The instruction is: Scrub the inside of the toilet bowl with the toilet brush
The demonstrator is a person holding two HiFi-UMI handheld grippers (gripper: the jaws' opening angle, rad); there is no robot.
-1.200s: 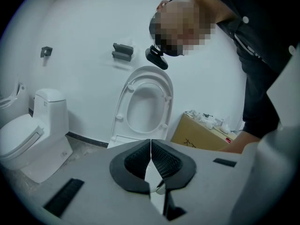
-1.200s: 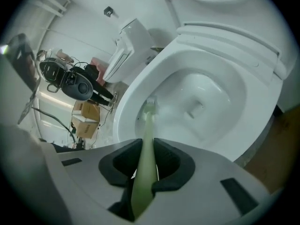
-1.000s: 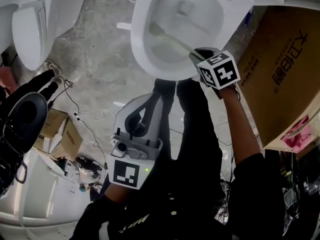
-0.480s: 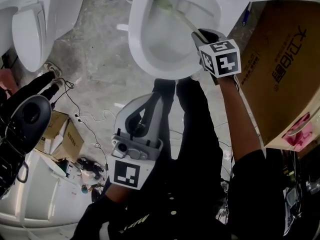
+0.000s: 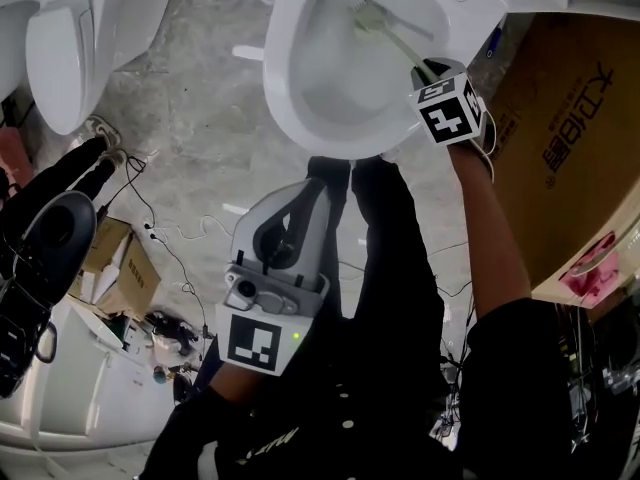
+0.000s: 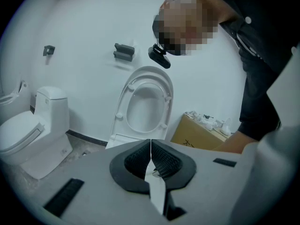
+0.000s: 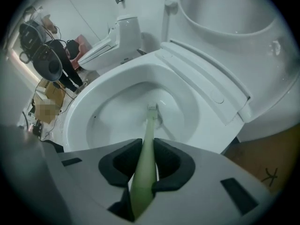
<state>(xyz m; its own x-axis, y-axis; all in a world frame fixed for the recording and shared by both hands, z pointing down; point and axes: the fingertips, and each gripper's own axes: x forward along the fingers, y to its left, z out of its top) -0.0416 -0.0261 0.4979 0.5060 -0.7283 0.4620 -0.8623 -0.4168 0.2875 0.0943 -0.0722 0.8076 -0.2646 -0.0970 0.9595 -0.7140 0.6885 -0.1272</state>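
Locate the second toilet (image 5: 55, 53) at the left edge of the head view. Its lid is down, and it stands on the grey concrete floor (image 5: 190, 98). At the right edge you will see a large cardboard box (image 5: 560, 138) with black print on the face toward you and a pink item (image 5: 592, 268) at its lower corner. A smaller cardboard box (image 5: 125, 273) sits low on the left, with thin cables (image 5: 158, 233) trailing across the floor just beside it. In the left gripper view, note the dark wall fittings (image 6: 124, 52) on the white wall (image 6: 84, 22), above the second toilet and well apart from it.
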